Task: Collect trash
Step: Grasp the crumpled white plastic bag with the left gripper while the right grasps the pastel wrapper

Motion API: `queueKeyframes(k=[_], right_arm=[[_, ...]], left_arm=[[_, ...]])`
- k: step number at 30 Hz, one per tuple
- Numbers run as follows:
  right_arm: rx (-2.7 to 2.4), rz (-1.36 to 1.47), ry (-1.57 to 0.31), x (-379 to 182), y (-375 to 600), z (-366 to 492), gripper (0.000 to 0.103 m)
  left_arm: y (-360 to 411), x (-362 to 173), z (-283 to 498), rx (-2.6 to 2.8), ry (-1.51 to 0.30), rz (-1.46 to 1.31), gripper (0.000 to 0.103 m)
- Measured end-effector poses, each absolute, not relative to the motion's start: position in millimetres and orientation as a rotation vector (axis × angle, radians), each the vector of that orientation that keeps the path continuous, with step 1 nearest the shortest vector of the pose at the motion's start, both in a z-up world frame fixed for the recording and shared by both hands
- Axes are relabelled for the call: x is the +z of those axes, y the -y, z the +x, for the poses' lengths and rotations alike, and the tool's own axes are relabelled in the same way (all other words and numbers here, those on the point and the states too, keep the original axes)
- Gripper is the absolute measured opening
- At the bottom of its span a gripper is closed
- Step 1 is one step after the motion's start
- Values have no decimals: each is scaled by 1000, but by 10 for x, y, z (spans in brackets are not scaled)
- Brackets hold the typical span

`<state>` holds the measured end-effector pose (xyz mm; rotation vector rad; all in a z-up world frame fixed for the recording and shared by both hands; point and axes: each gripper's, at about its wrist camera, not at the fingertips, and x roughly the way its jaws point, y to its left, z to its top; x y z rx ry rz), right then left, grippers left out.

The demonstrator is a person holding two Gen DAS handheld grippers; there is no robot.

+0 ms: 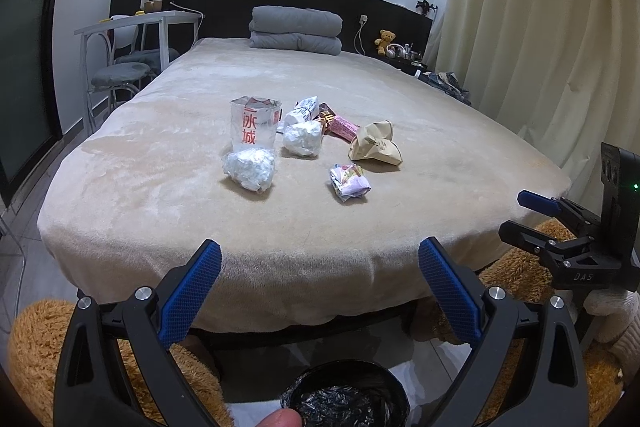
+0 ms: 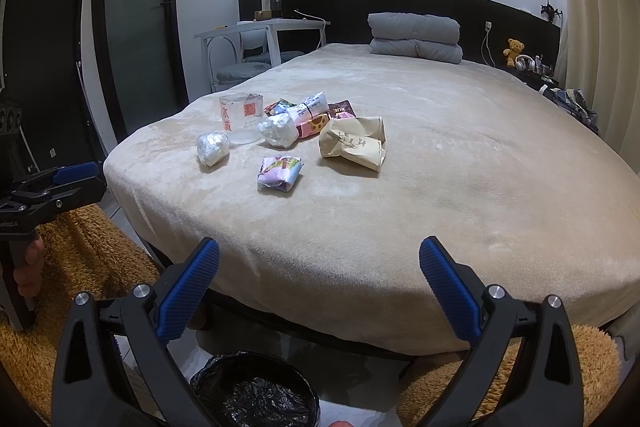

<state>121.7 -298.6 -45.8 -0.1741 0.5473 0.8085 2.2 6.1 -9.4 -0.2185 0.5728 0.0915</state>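
Trash lies in a cluster on the beige bed [image 1: 280, 235] [image 2: 440, 195]: a clear plastic cup [image 1: 254, 125] [image 2: 241, 118] with red print, two crumpled white plastic wads [image 1: 250, 169] [image 2: 212, 148], a brown paper bag [image 1: 375, 147] [image 2: 354, 143], a pastel wrapper [image 1: 349, 182] [image 2: 279, 173] and several snack wrappers [image 1: 338, 123] [image 2: 310, 115] behind. A black-lined bin [image 1: 346, 397] [image 2: 256, 393] stands on the floor below both grippers. My left gripper [image 1: 320, 287] and right gripper [image 2: 319, 287] hover open and empty short of the bed's foot edge.
Folded grey bedding [image 1: 296, 33] lies at the headboard. A white desk [image 1: 140, 23] and grey chairs [image 1: 120, 75] stand to the left, curtains [image 1: 540, 27] to the right. A tan shaggy rug [image 2: 88, 247] covers the floor around the bin. A nightstand holds a teddy bear [image 2: 514, 51].
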Motion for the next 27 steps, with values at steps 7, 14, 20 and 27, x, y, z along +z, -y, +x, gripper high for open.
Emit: queueKeyframes(k=[7,14,20,27], right_arm=[[828,-172,-603,-468,2942,1310,99],[869,-143,-700,-510,2756,1536,99],[909,-163,-726,-560,2483,1781,99],[964,-214,-744,-664,2099,2070,99]], left_arm=[[-173,-165,110,111,-638,-278,97],[-227,-159,257,109,-673,-266,97],[-441,-202,526,127,-709,-278,97],[-706,-213,849,94,-744,-291,97]])
